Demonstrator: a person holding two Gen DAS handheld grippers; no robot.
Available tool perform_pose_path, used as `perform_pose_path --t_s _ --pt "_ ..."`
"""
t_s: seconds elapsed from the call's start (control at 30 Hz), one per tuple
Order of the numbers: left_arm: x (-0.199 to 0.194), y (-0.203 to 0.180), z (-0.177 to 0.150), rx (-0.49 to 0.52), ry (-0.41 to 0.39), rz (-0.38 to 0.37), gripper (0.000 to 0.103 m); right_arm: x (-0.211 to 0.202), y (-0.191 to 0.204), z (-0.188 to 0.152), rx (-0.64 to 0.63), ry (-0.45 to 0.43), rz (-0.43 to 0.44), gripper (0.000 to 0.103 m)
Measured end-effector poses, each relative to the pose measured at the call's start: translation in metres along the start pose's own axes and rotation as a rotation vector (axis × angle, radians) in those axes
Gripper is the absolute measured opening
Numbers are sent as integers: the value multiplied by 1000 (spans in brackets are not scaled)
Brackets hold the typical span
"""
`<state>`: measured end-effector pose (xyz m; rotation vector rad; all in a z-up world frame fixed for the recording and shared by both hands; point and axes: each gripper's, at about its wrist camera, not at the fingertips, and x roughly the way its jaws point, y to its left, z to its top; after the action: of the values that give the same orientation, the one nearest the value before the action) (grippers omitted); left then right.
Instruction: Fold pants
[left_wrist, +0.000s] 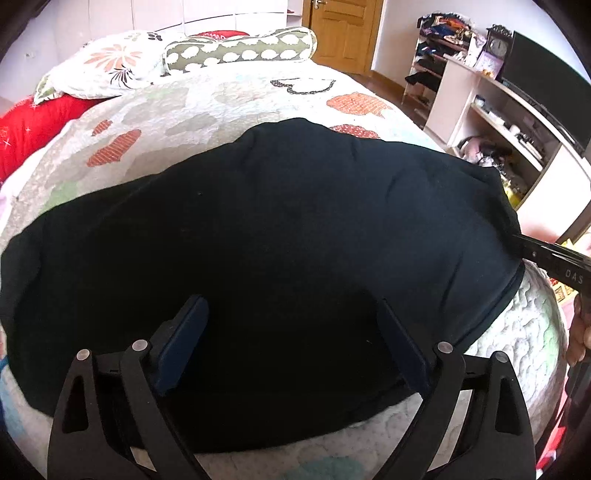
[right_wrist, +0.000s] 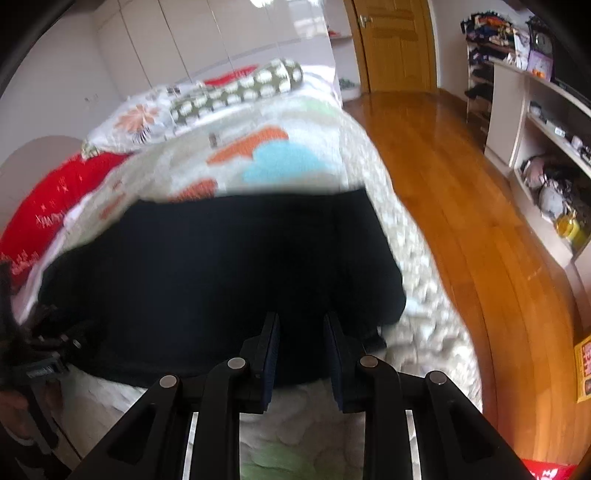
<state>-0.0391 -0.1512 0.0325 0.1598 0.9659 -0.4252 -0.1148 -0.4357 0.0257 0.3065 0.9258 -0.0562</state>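
The dark navy pants (left_wrist: 277, 236) lie in a folded, wide bundle on the quilted bed; they also show in the right wrist view (right_wrist: 221, 280). My left gripper (left_wrist: 291, 306) is open wide just above the near part of the pants, with nothing between its pads. My right gripper (right_wrist: 301, 321) hangs over the pants' near right edge, jaws partly open with a narrow gap and nothing in it. The right gripper's tip also shows at the right edge of the left wrist view (left_wrist: 550, 258), touching the pants' right side. The right wrist view is blurred.
The bed's patterned quilt (left_wrist: 221, 107) carries pillows (left_wrist: 240, 50) and a red blanket (left_wrist: 33, 125) at the far end. Wooden floor (right_wrist: 461, 192) and a shelf unit (right_wrist: 535, 147) lie to the right. A wooden door (right_wrist: 395, 40) stands beyond.
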Motion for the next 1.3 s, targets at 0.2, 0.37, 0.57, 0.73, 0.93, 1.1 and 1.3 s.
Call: perform_pose_path --t_s 0.2,0.37,0.57,0.73,0.93,1.1,1.3 --pt "-11 -18 27 56 -47 -103 93 -29 -14 -3 58 -54 34 32" --pt "1 -55 73 173 -54 -218 93 -39 -31 -10 142 -54 77 41" --pt "32 -99 111 280 -6 -311 93 -32 -39 -18 184 -36 124 46" --pt "53 -131 128 337 6 -335 93 -25 -47 -21 215 -27 142 47" --pt "66 -145 131 369 4 -319 93 -22 -49 -19 230 -22 169 48" --pt "71 -144 133 368 12 -317 93 -18 -48 -19 232 -18 183 52" --pt "76 -142 136 359 12 -310 93 -12 -47 -15 245 -10 191 55"
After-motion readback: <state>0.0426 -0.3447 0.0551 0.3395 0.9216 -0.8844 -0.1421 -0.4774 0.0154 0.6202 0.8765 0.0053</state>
